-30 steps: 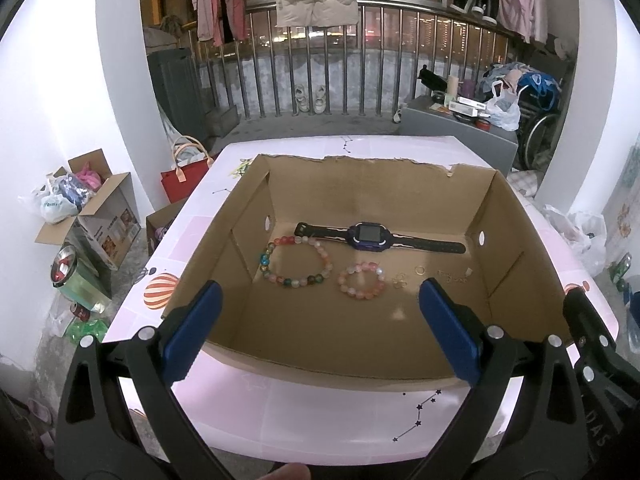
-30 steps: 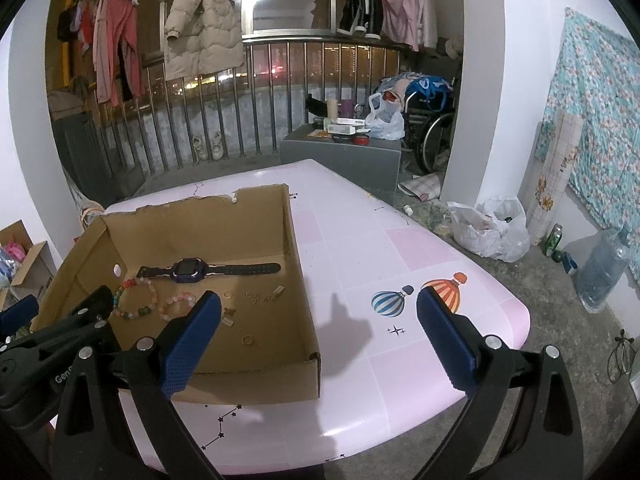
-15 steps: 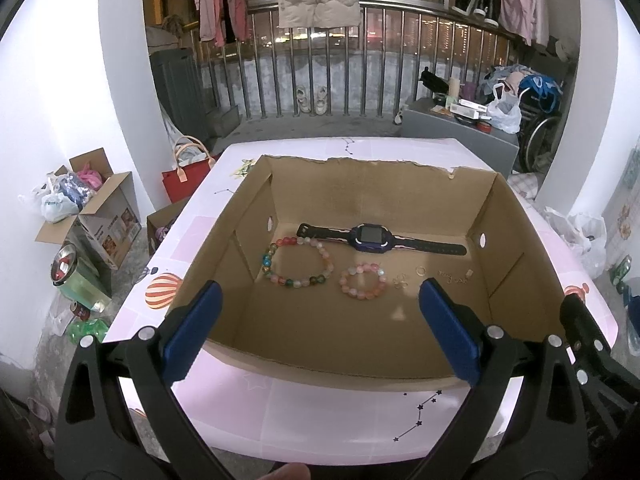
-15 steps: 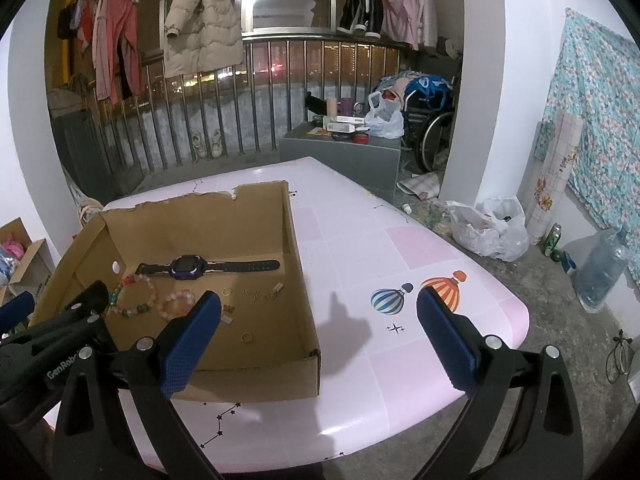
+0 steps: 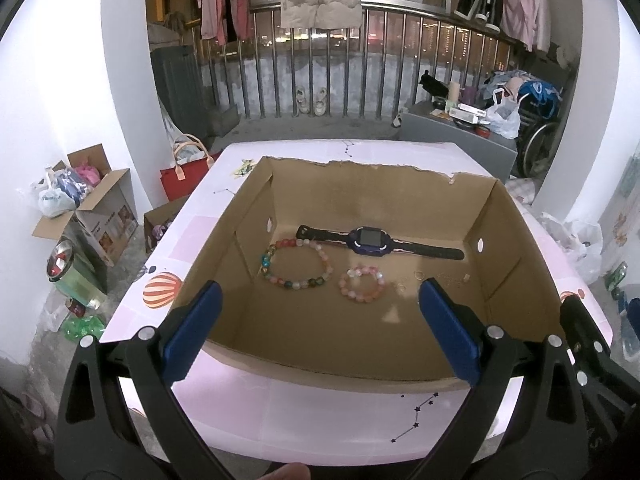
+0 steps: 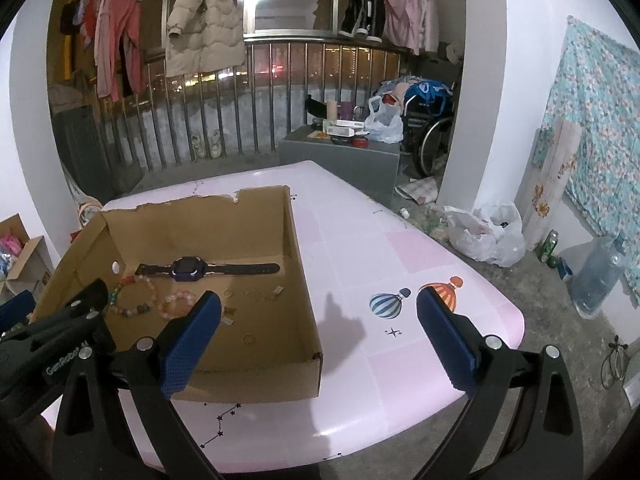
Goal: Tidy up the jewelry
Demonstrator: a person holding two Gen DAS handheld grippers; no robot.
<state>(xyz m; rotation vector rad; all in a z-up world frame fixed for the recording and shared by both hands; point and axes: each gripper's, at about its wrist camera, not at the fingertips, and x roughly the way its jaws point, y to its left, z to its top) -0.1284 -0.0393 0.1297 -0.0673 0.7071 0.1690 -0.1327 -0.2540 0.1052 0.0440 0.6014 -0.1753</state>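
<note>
Indoors, both tongs (image 5: 320, 334) (image 6: 318, 338) gape over a pink table (image 6: 400, 248) by balcony railings (image 6: 240, 120).

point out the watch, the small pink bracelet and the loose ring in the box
watch (image 5: 369, 240): left wrist view, on its dark screen face.
small pink bracelet (image 5: 362, 283): left wrist view, on the beads at its left side.
ring (image 6: 248, 338): right wrist view, on the thin band lying on the box floor.
</note>
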